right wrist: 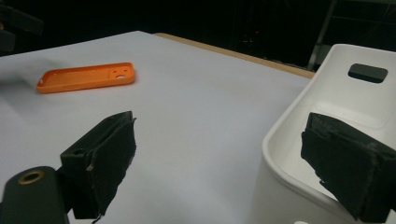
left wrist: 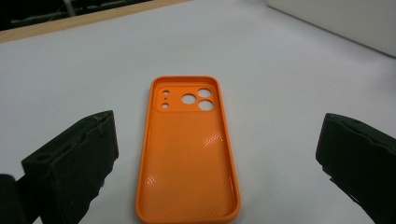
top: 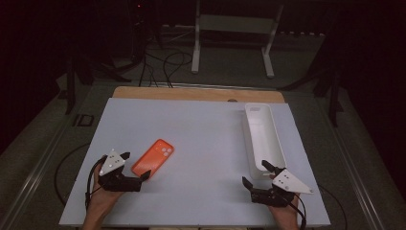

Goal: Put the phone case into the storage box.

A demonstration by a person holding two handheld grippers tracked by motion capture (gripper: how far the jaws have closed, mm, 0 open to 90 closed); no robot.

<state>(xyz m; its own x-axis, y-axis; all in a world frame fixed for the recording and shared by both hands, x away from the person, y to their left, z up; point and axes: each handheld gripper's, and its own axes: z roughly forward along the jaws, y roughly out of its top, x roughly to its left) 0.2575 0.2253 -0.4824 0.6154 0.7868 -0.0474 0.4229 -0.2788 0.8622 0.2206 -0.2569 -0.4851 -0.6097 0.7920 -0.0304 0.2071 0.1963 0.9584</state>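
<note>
Orange phone case (top: 153, 157) lies open side up at lower left of the high view, long axis diagonal, camera cutout toward upper right, on a white table (top: 201, 139) in a dark room; both the left gripper (top: 135, 166) and the right gripper (top: 255, 174) spread, pinching nothing.

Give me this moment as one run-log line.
left hand-held gripper: open, astride orange phone case, no contact | right hand-held gripper: open, at white bin near end | case: flat on table

Orange phone case (left wrist: 187, 154) glossy, dimpled inside; white bin (top: 262, 139) smooth plastic.
</note>
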